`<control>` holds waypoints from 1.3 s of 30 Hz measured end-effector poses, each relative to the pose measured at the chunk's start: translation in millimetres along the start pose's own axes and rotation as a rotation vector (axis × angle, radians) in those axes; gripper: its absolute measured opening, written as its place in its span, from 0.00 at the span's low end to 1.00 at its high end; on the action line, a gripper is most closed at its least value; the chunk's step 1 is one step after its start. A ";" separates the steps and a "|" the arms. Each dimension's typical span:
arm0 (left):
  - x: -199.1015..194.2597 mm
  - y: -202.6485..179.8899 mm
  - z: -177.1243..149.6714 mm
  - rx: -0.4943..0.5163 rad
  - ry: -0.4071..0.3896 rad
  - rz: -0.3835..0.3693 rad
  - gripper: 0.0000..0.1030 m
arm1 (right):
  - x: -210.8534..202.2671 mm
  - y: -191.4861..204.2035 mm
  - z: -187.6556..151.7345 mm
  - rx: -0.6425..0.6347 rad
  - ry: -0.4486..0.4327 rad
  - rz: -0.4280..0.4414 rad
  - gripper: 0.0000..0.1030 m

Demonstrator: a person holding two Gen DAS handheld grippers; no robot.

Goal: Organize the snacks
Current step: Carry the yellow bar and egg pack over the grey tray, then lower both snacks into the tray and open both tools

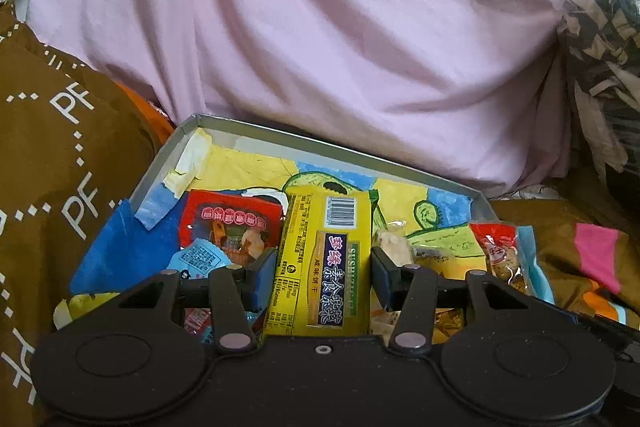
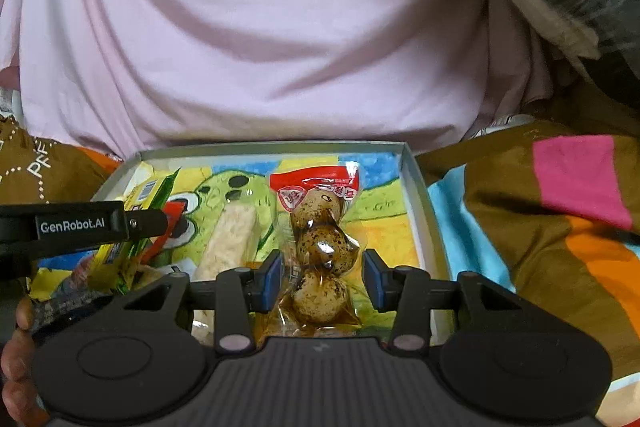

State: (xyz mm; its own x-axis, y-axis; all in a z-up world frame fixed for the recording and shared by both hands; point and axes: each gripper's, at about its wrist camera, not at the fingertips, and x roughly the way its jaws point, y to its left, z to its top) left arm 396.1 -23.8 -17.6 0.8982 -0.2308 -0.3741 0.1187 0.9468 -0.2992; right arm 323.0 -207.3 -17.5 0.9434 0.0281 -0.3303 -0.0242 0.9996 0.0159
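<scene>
While the left gripper (image 1: 324, 277) straddles the yellow packet (image 1: 324, 259) without visibly pinching it, the right gripper (image 2: 323, 277) stands spread around the egg pouch (image 2: 318, 247), whose long axis runs toward 12 o'clock in the box (image 2: 424, 183).

I took the shallow tray (image 2: 420, 187) as my landmark. It lay on the patterned bedspread (image 2: 520, 227), and the bundled sheet (image 2: 260, 27) rose just behind its far wall. Inside the tray, the quail-egg packet (image 2: 320, 251) lay lengthwise near the right wall, between my right-hand fingers (image 2: 276, 277). Left of it in the tray lay the pale bar (image 2: 228, 247). Further left, the cracker packet (image 1: 324, 259) lay lengthwise between my left-hand fingers (image 1: 266, 277). At the tray's left side, beside the cracker packet, lay the square sachet (image 1: 228, 227), with the small pouch (image 1: 198, 259) in front of it.
</scene>
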 end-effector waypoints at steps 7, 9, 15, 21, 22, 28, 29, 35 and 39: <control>7.9 -1.0 -5.4 0.027 0.024 0.002 0.47 | 7.8 -0.1 -2.9 0.005 0.021 0.008 0.49; 9.4 -1.9 -7.1 0.037 0.025 0.003 0.47 | 9.1 0.0 -3.4 0.003 0.025 0.008 0.50; 10.8 -3.8 -11.1 0.057 0.025 0.013 0.50 | 10.0 -0.9 -2.9 0.008 0.024 0.014 0.53; 10.6 -4.5 -11.4 0.054 0.019 0.016 0.58 | 11.1 -3.7 -3.8 0.020 0.028 0.014 0.55; 10.7 -4.4 -11.5 0.053 0.019 0.016 0.58 | 11.5 -3.8 -3.8 0.021 0.028 0.014 0.55; 9.8 -2.9 -10.5 0.038 0.015 0.010 0.65 | 12.6 -3.0 -3.7 0.016 0.031 0.020 0.61; 9.7 -2.7 -10.4 0.036 0.014 0.010 0.66 | 12.7 -2.8 -3.7 0.014 0.031 0.022 0.63; 9.1 -2.1 -9.7 0.027 0.015 0.008 0.72 | 12.1 -0.6 -4.1 0.004 0.029 0.027 0.72; 7.3 -1.8 -8.9 0.018 0.008 0.012 0.80 | 10.3 0.4 -4.2 -0.004 0.016 0.028 0.79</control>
State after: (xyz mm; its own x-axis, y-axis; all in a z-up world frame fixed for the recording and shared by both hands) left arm 398.7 -29.1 -27.6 0.8960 -0.2215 -0.3848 0.1157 0.9532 -0.2793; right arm 331.4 -206.6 -24.9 0.9372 0.0556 -0.3444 -0.0515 0.9984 0.0213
